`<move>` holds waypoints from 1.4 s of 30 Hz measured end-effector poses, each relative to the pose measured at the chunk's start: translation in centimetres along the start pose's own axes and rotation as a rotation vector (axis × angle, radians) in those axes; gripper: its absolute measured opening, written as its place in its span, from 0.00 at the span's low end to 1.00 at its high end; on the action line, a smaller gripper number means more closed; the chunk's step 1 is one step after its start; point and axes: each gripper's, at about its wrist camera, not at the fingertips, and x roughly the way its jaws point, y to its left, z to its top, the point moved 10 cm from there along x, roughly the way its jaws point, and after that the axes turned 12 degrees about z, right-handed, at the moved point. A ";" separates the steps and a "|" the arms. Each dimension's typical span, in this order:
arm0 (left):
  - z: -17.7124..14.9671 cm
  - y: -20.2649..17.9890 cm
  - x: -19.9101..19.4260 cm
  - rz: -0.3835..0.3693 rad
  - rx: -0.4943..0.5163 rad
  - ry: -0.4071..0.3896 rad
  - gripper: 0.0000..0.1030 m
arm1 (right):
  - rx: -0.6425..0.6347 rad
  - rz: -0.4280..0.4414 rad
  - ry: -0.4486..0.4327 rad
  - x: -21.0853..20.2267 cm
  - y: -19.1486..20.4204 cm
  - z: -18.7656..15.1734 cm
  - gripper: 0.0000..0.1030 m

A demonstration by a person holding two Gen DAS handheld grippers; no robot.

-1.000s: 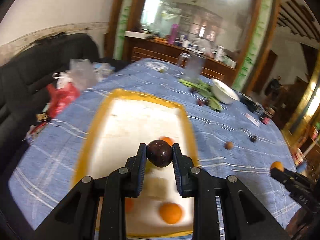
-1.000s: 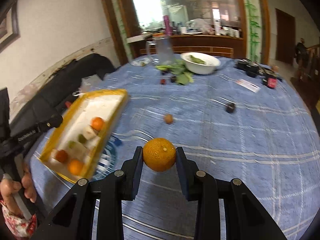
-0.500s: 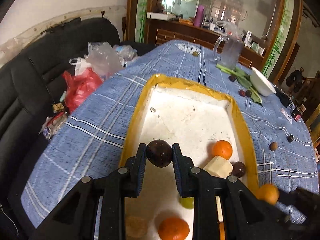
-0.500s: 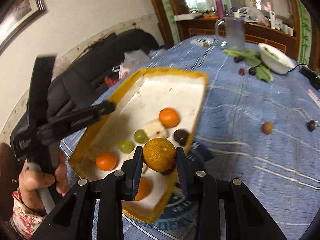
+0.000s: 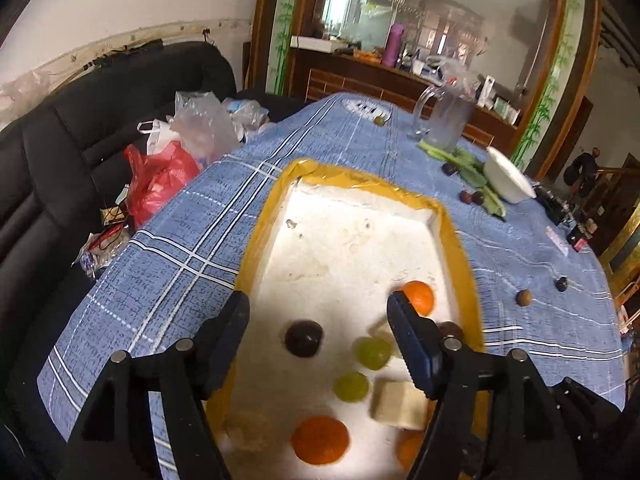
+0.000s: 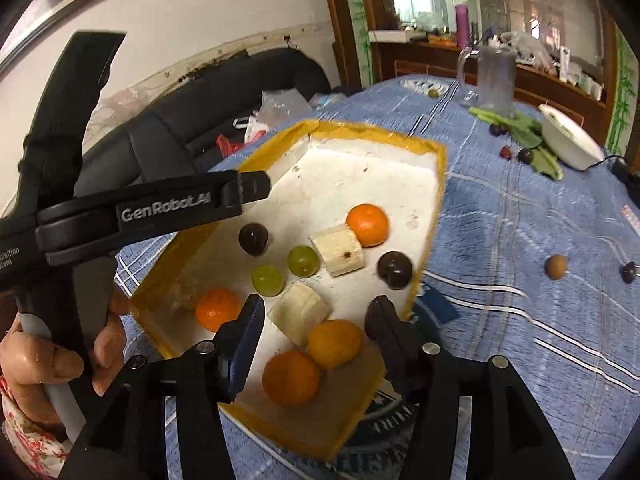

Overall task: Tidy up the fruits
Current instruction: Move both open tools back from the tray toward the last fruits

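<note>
A white foam tray with a yellow rim (image 5: 280, 208) (image 6: 372, 132) lies on the blue checked tablecloth. My left gripper (image 5: 318, 314) is open over it, with a dark plum (image 5: 303, 338) (image 6: 253, 239) lying on the tray between its fingers. My right gripper (image 6: 316, 316) is open over the tray's near end, with a yellow-orange mandarin (image 6: 334, 343) lying just below it. The tray also holds other oranges (image 6: 367, 225), two green grapes (image 6: 303, 261), a second dark plum (image 6: 395, 270) and pale fruit chunks (image 6: 338, 255).
Loose on the cloth: a brown fruit (image 6: 555, 267), a dark fruit (image 6: 628, 272), plums by green leaves (image 6: 524, 128), a white bowl (image 6: 570, 142), a glass jug (image 6: 492, 80). A black sofa with plastic bags (image 5: 160, 172) is at the left.
Both grippers have opened. The left let the dark plum go onto the tray; the right let the mandarin go at the tray's near end.
</note>
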 end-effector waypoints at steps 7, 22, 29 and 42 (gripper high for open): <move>-0.3 -5.2 -3.0 -0.063 0.091 -0.016 0.71 | 0.038 -0.079 -0.096 -6.4 -3.5 -0.9 0.62; -6.1 -18.5 -9.4 -0.198 0.283 -0.018 0.75 | 0.249 -0.204 -0.155 -16.2 -13.2 -7.6 0.62; -9.0 -20.7 -10.0 -0.222 0.256 0.002 0.75 | 0.341 -0.281 -0.168 -20.2 -18.6 -10.6 0.62; -11.7 -20.7 -6.3 -0.234 0.259 0.115 0.75 | 0.457 -0.292 -0.166 -20.8 -22.6 -11.8 0.62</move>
